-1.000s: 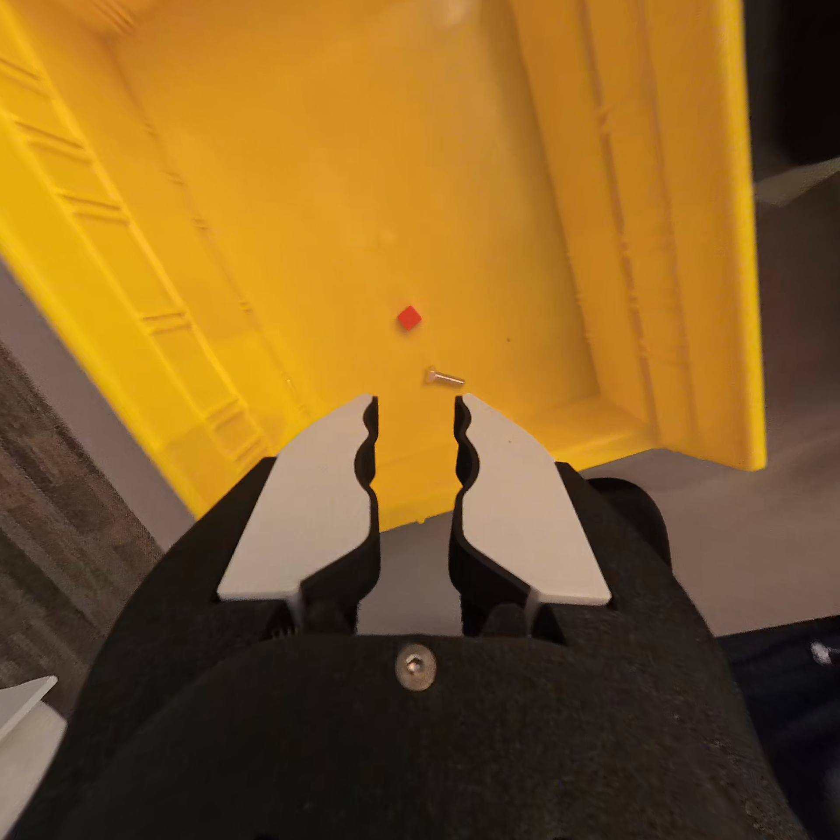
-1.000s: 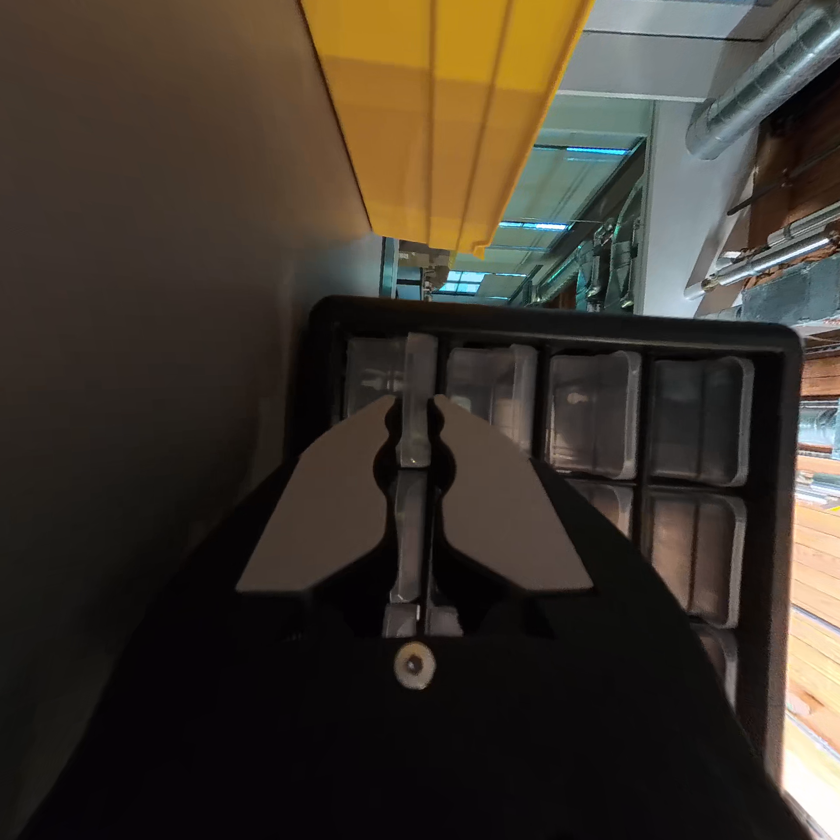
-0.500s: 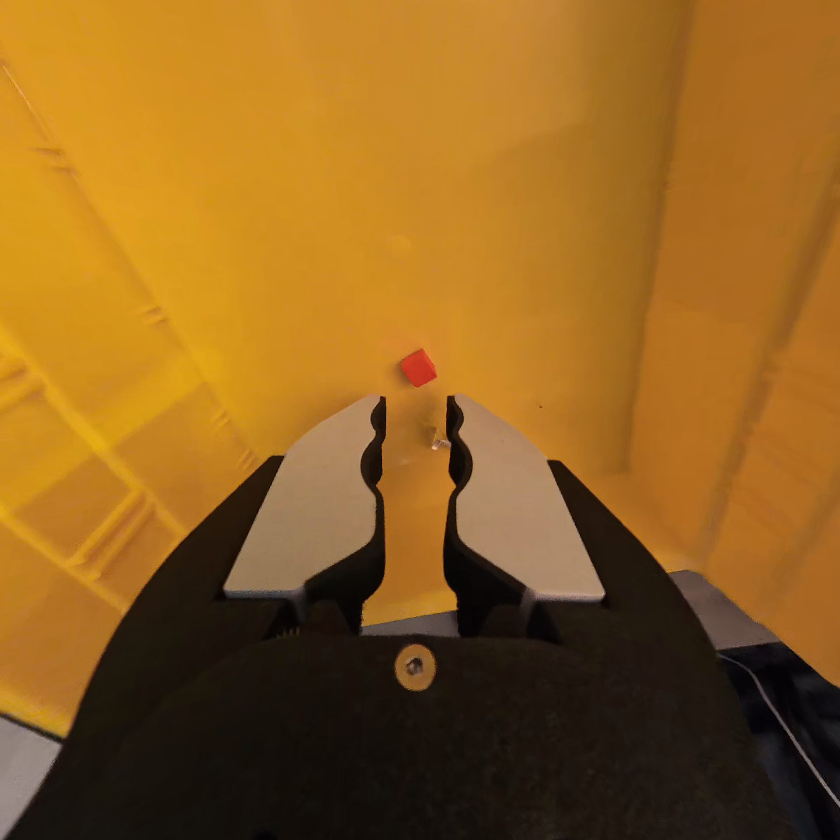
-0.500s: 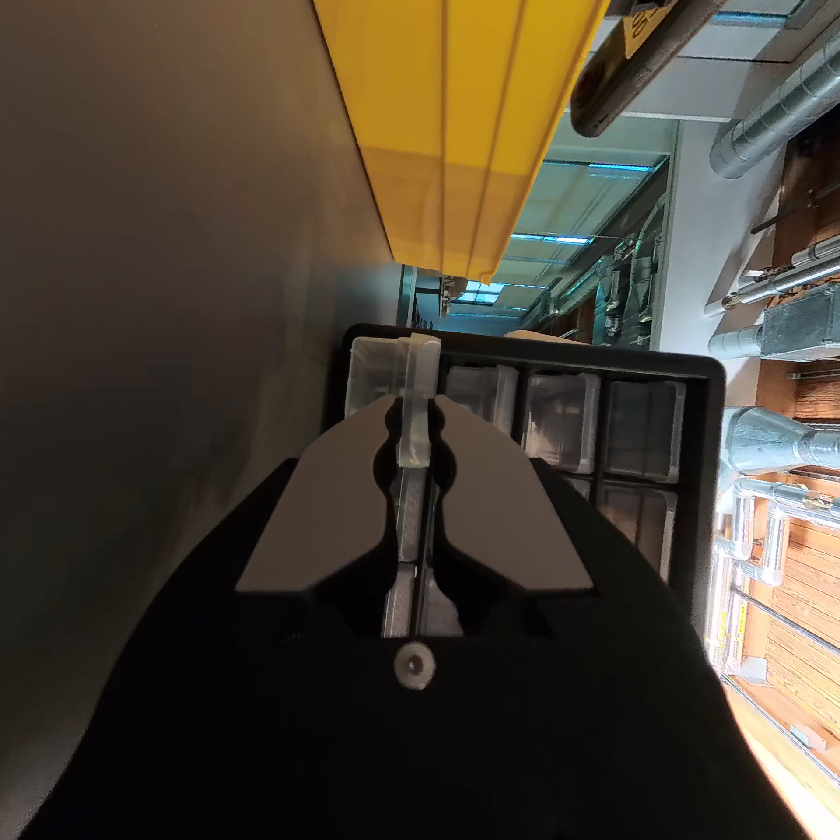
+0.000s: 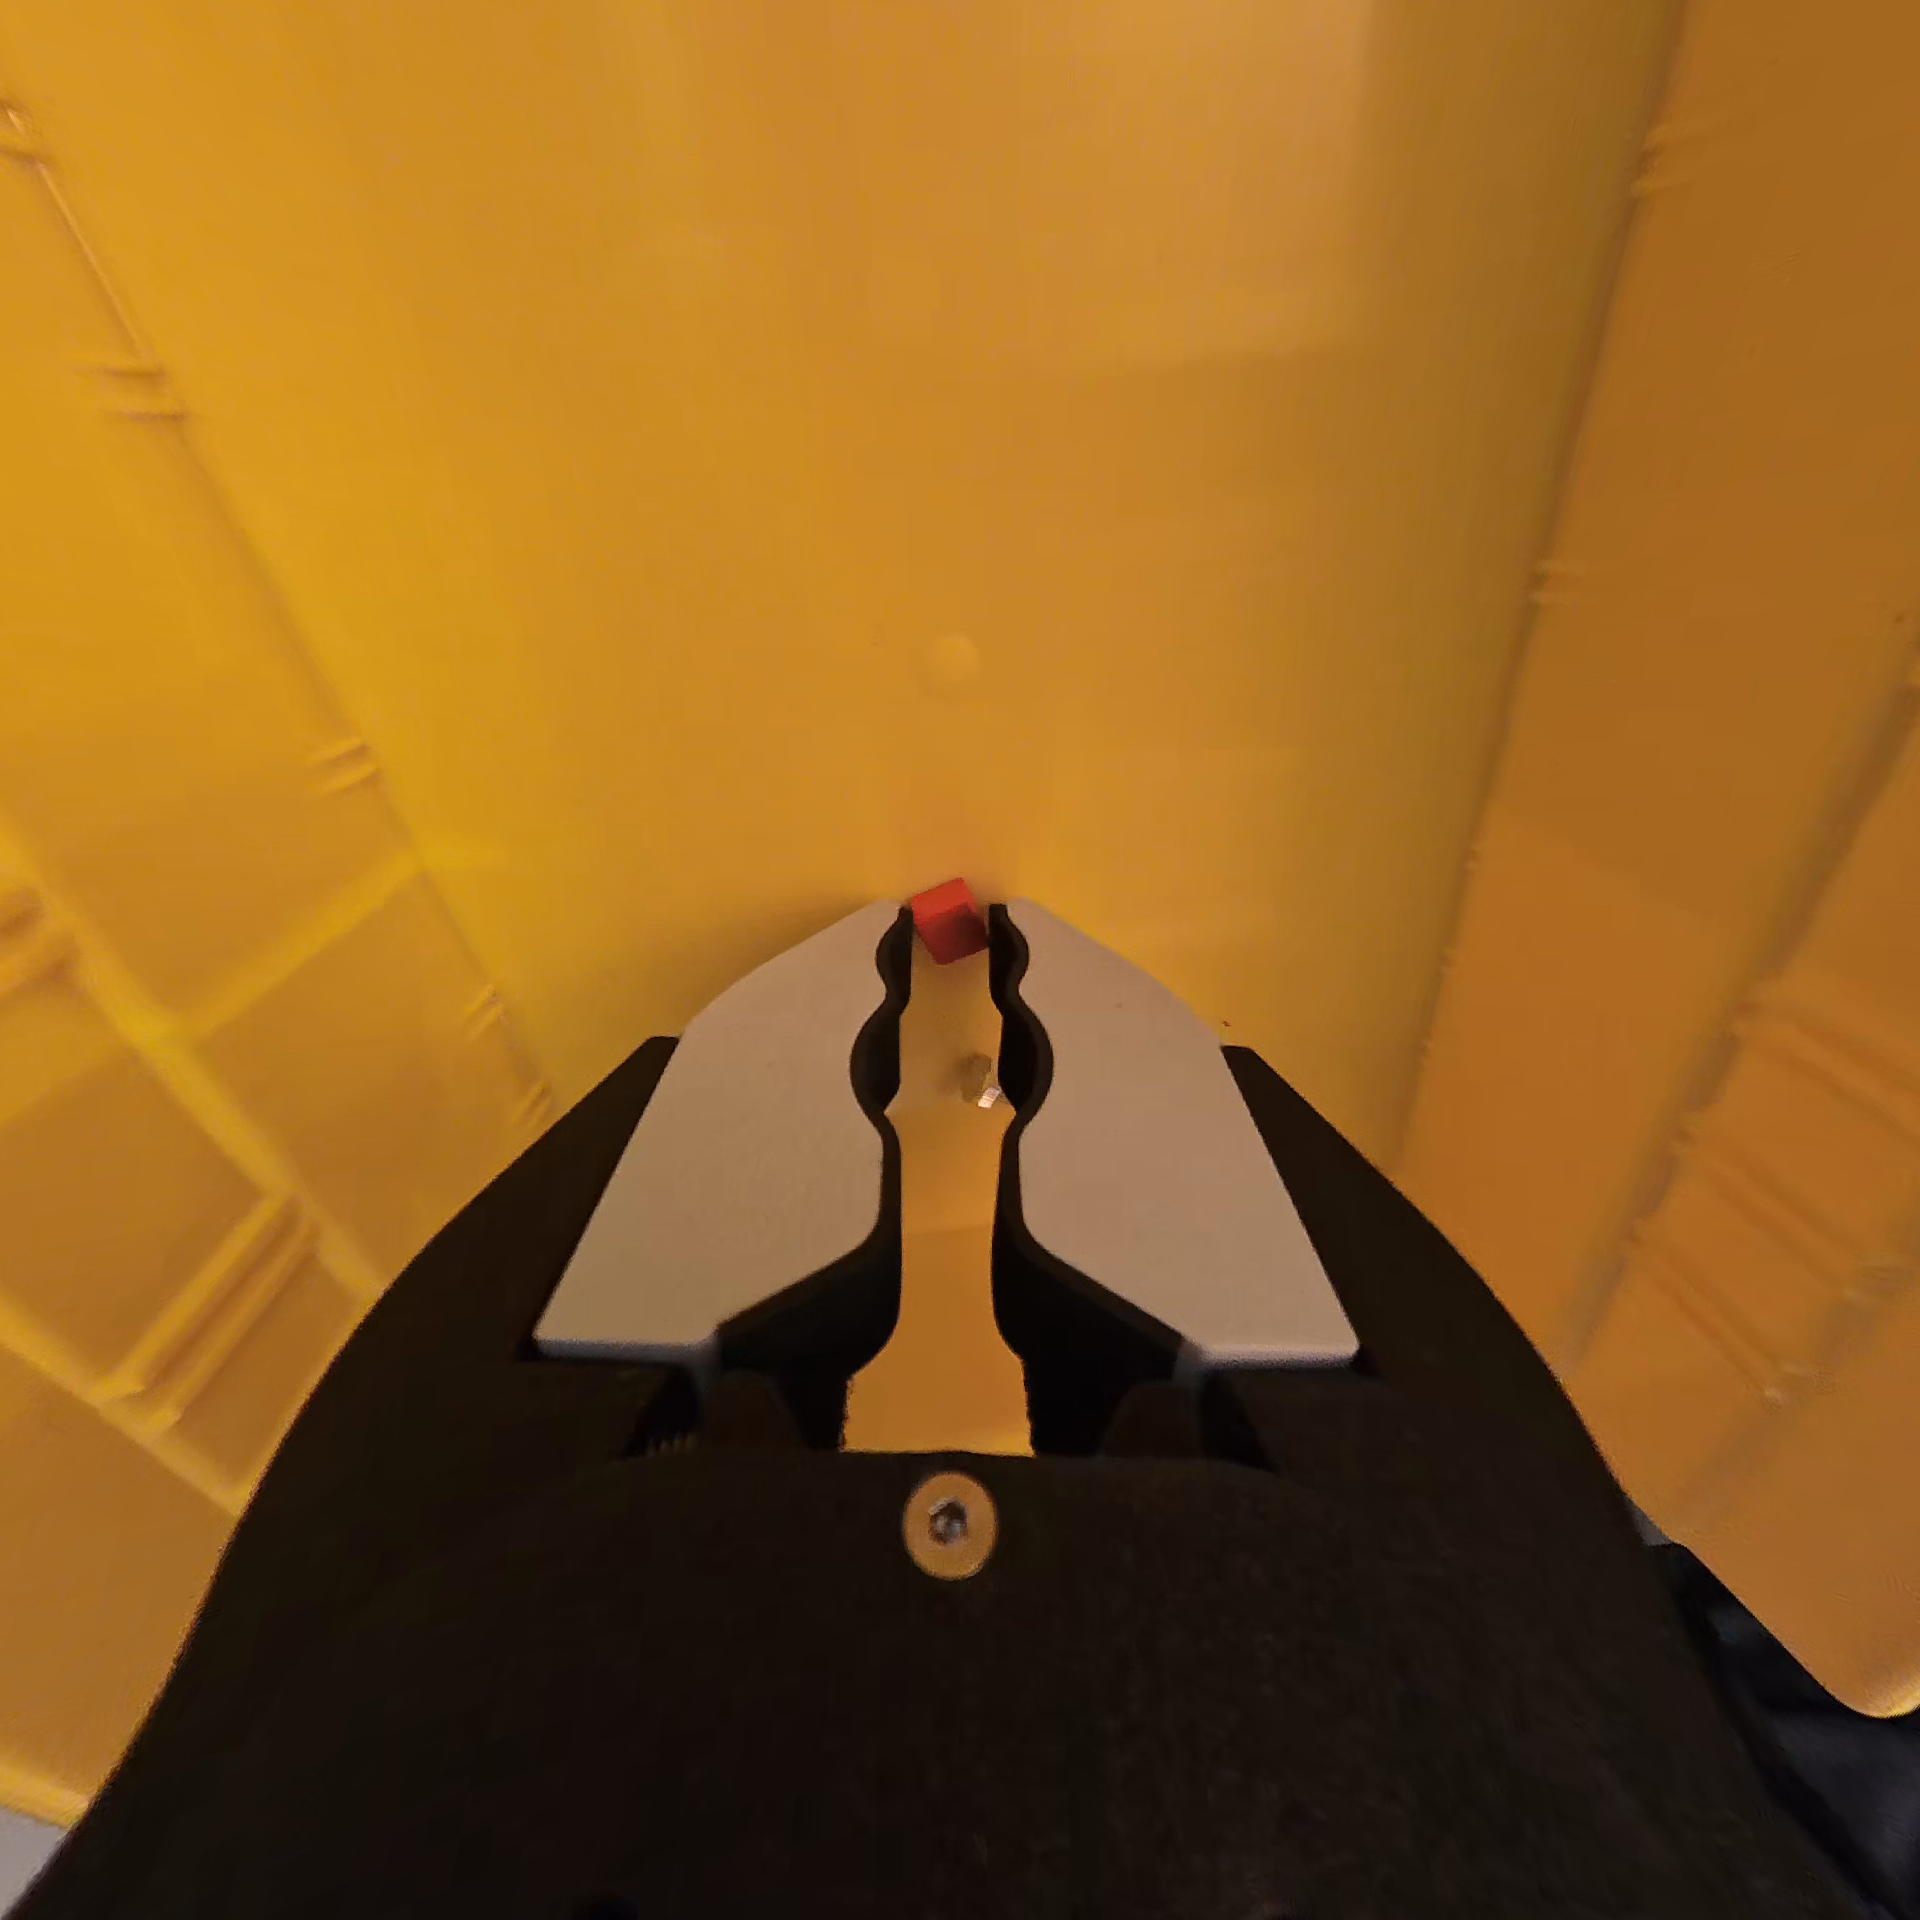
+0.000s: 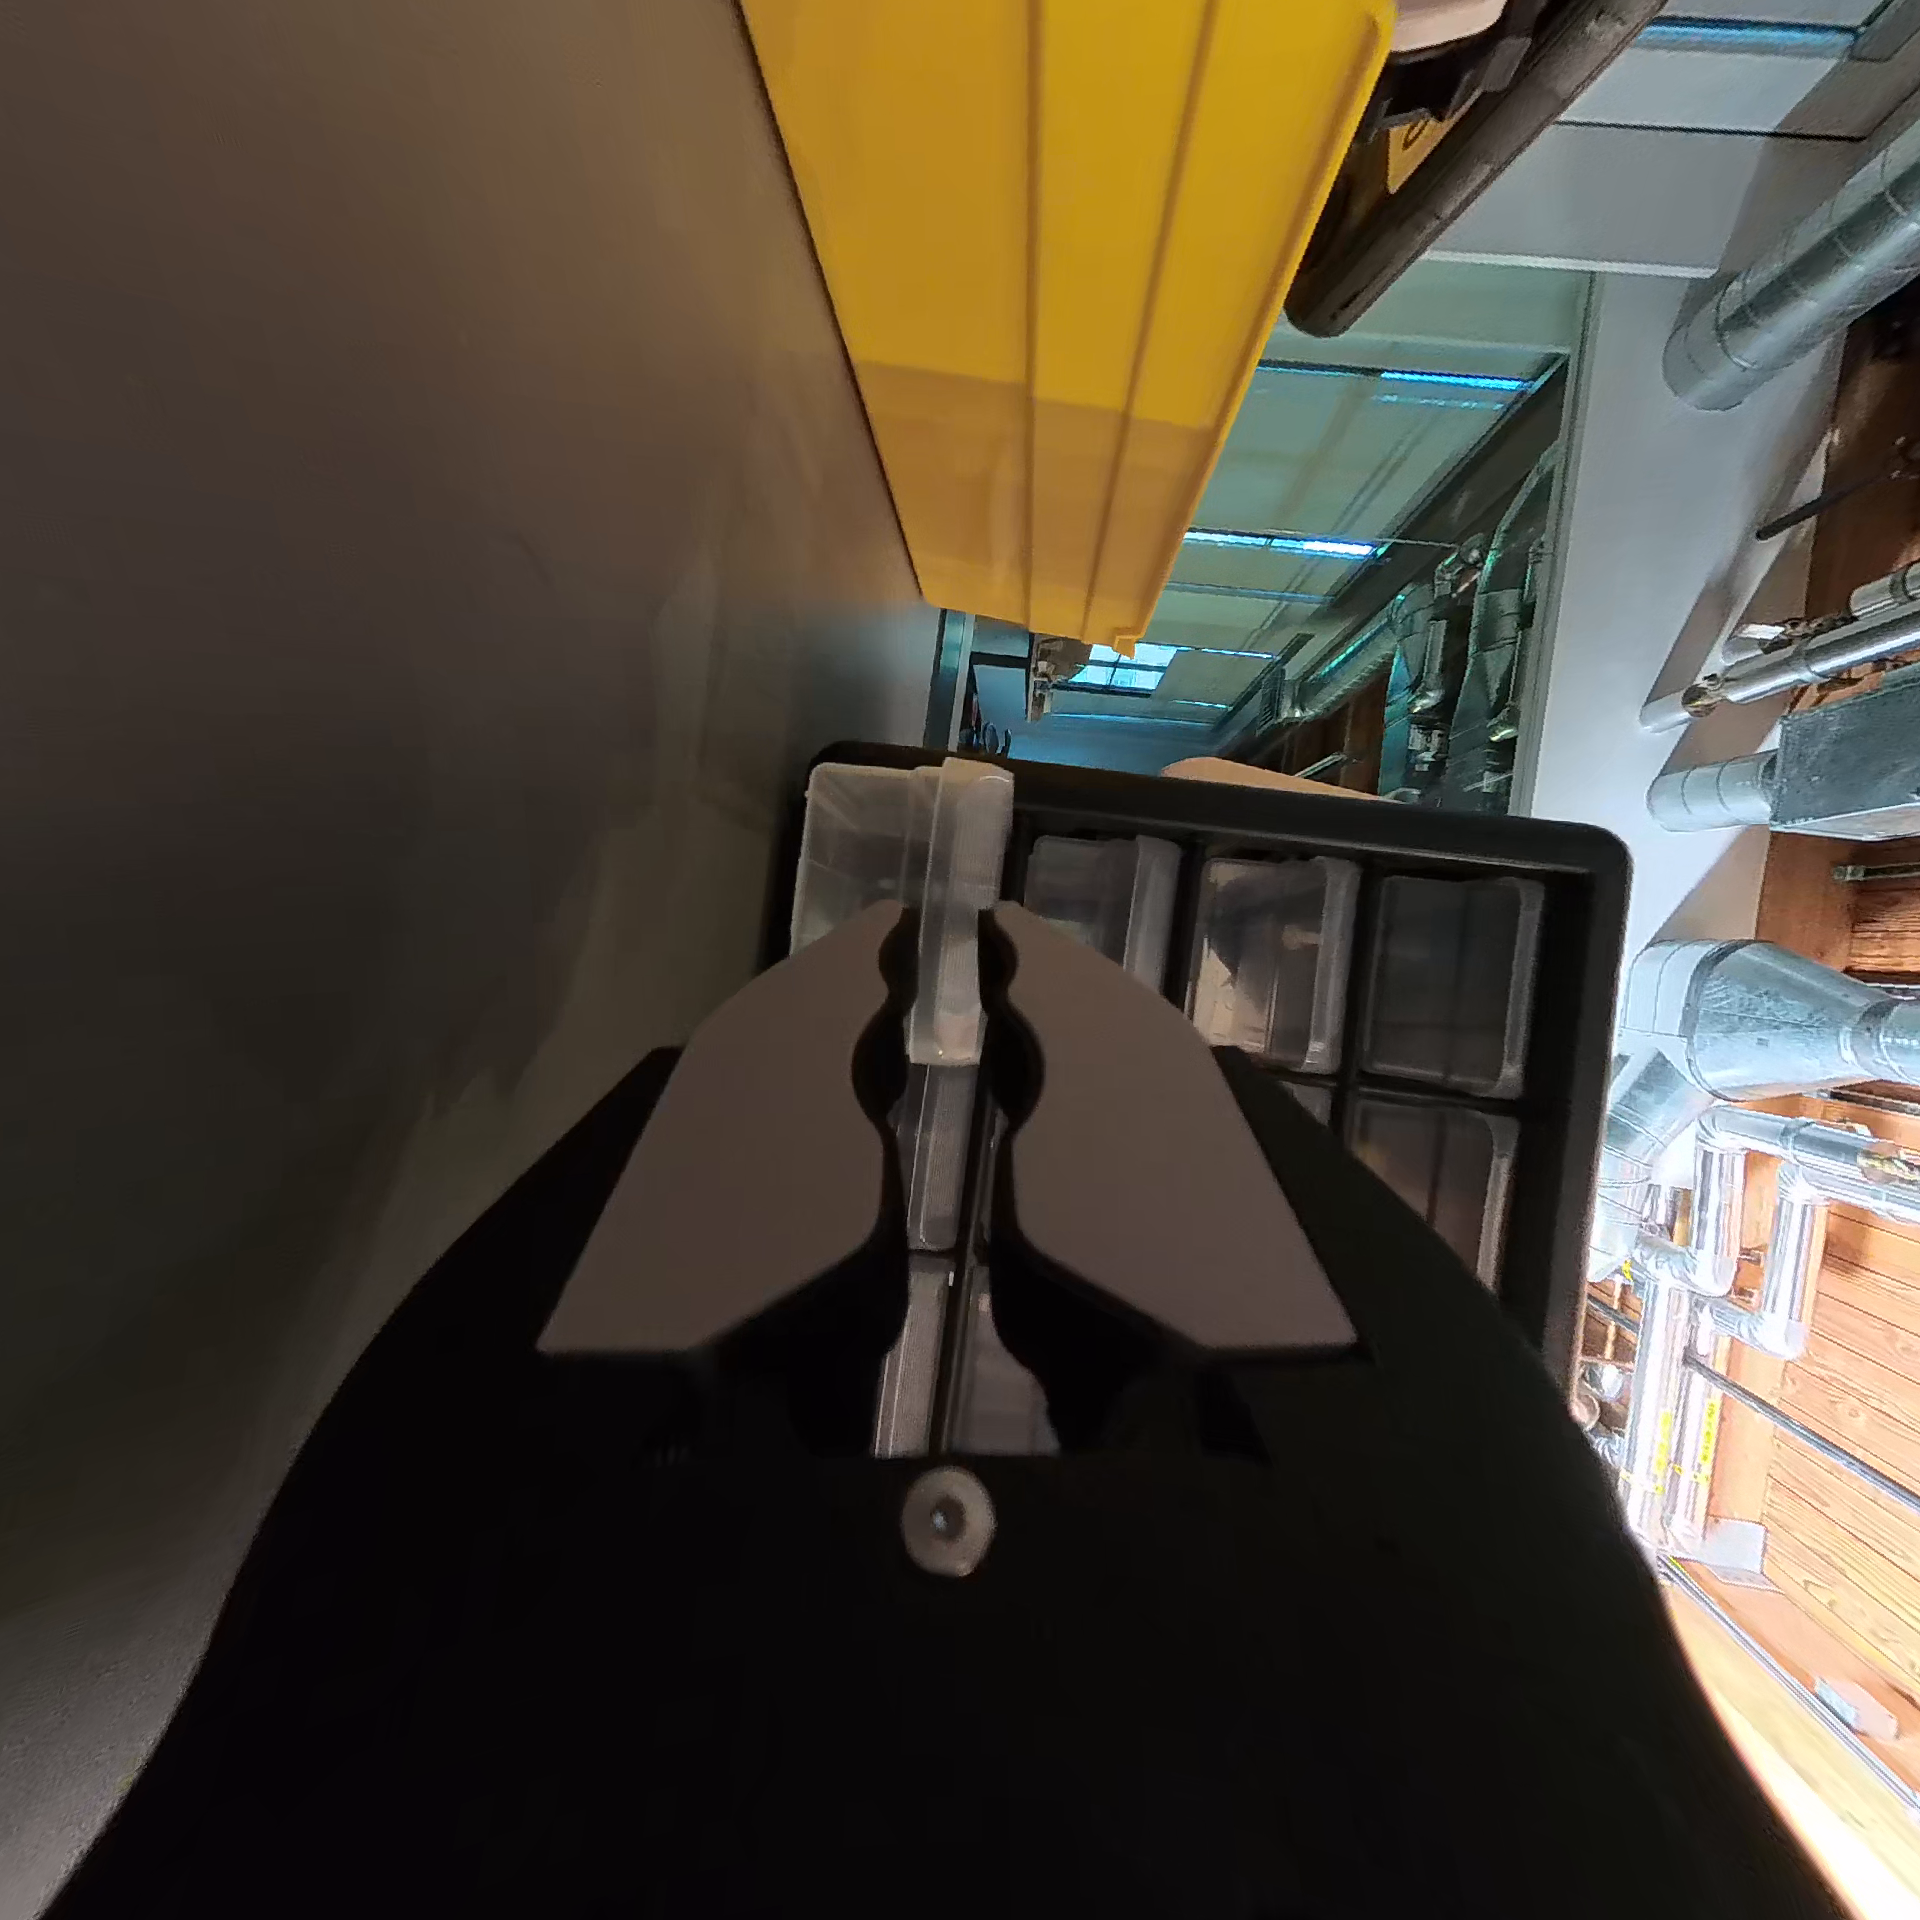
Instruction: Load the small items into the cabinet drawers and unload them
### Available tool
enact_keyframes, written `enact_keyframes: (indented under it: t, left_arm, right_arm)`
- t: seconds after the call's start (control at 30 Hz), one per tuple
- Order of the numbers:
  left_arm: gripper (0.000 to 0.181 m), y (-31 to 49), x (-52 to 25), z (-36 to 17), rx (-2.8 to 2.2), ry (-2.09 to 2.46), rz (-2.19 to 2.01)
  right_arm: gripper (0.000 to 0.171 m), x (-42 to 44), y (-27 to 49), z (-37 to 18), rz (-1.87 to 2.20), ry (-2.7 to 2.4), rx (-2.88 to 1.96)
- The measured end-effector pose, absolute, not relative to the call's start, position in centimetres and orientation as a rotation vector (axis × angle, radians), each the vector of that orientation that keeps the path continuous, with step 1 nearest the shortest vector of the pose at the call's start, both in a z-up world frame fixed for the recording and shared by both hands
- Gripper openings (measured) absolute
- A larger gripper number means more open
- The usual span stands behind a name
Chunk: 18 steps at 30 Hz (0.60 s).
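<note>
Workshop: exposed metal ducts (image 6: 1787,1023), timber ceiling (image 6: 1860,1309), yellow parts bin (image 6: 1049,312), small-parts drawer cabinet (image 6: 1600,997).

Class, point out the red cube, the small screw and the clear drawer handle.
red cube (image 5: 948,932), left wrist view, front face.
small screw (image 5: 978,1082), left wrist view, its head.
clear drawer handle (image 6: 954,940), right wrist view, mid-tab.

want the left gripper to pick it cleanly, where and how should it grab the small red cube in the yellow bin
Grip the small red cube across its two opposite flat side faces, coming straight down onto the yellow plastic bin floor. The left gripper already straddles it, jaws parted. Keep clear of the small silver screw lying nearby.
</note>
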<state>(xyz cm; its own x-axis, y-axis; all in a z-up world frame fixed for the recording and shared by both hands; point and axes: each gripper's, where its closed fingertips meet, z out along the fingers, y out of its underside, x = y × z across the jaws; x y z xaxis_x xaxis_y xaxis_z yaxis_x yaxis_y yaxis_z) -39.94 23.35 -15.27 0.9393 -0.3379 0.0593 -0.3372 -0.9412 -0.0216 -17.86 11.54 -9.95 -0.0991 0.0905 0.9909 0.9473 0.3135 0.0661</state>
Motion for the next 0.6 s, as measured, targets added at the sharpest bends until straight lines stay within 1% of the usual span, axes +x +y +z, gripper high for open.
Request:
enact_keyframes:
  t: [0.23,0.4,0.5,0.6]
  left_arm:
    - [0.013,22.3,-40.2,-14.1,-3.084,0.636,-0.064]
    - [0.012,21.4,-39.5,-9.1,-2.942,0.635,-0.090]
    - [0.013,19.9,-36.6,-5.1,-2.778,0.748,-0.159]
    - [0.013,16.8,-30.6,-2.3,-2.568,1.043,-0.324]
  right_arm:
    - [0.011,-18.3,10.8,-9.9,-0.975,-1.487,-0.987]
    - [0.011,-18.8,10.6,-10.1,-0.971,-1.502,-0.963]
    - [0.012,-18.9,10.6,-10.1,-0.987,-1.505,-0.951]
    - [0.014,-19.3,10.4,-9.8,-0.975,-1.496,-0.910]
